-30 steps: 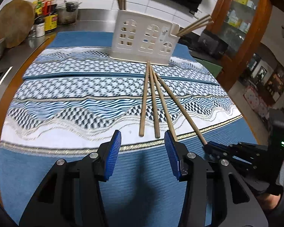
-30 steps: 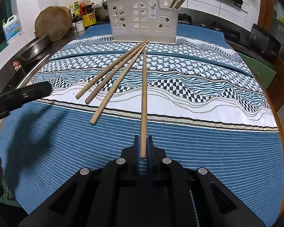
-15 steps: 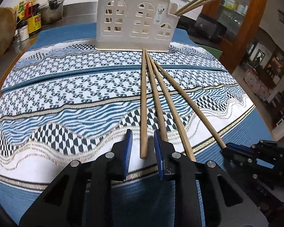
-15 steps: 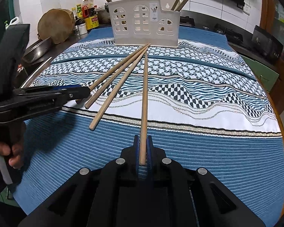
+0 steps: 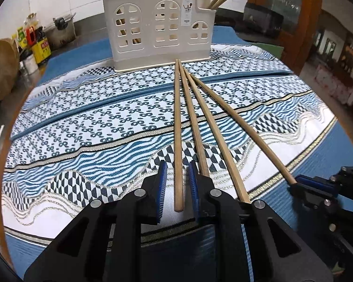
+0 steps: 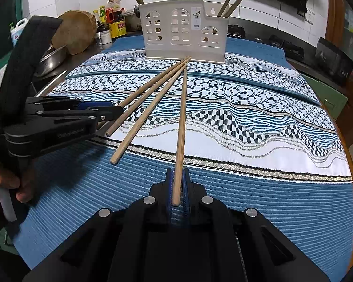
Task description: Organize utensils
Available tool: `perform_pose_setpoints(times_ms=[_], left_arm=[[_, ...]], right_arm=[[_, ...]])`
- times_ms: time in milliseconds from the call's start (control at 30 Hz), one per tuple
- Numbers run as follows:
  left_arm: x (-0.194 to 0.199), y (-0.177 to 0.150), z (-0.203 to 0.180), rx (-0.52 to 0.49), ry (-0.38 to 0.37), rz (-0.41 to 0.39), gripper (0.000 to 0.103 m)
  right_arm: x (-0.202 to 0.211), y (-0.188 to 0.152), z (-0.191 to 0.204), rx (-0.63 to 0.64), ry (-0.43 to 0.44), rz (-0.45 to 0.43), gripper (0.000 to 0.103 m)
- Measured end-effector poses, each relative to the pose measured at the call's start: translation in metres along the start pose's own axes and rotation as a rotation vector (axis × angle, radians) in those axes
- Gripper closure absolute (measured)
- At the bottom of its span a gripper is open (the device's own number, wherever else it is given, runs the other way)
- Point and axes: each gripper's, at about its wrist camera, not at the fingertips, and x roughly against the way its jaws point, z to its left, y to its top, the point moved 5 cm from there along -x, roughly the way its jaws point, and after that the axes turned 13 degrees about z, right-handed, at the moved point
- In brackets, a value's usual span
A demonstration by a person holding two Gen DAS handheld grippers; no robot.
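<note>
Several wooden chopsticks fan out on a patterned blue and white cloth point(image 5: 82, 141), tips meeting at a white utensil holder point(image 5: 160, 28) at the back, which has more chopsticks standing in it. My left gripper point(image 5: 176, 183) is open, its blue pads on either side of the near end of the leftmost chopstick point(image 5: 177, 141), with a gap on both sides. My right gripper point(image 6: 177, 188) is shut on the near end of the rightmost chopstick point(image 6: 182, 117), which still lies on the cloth. The right gripper also shows in the left wrist view point(image 5: 317, 188), the left gripper in the right wrist view point(image 6: 101, 112).
Sauce bottles and cans point(image 6: 113, 23), a round wooden block point(image 6: 75, 33) and a metal bowl point(image 6: 51, 58) stand on the counter at the left. A dark appliance point(image 6: 334, 58) sits at the right. The table's wooden edge point(image 6: 348, 145) curves close on the right.
My left gripper has moved forward and narrowed around the leftmost chopstick's near end. My right gripper has stayed shut on its chopstick, nearly still.
</note>
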Motion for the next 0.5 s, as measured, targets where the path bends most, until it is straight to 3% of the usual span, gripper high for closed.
perform_pose_setpoints(times_ms=[167, 500], left_arm=[[0.0010, 0.0007, 0.0040, 0.034, -0.001, 0.010, 0.094], [-0.0021, 0.0021, -0.0032, -0.008, 0.034, 0.003, 0.092]], right_arm=[[0.0012, 0.0000, -0.0028, -0.015, 0.025, -0.004, 0.095], [0.0006, 0.0012, -0.0023, -0.008, 0.035, -0.007, 0.095]])
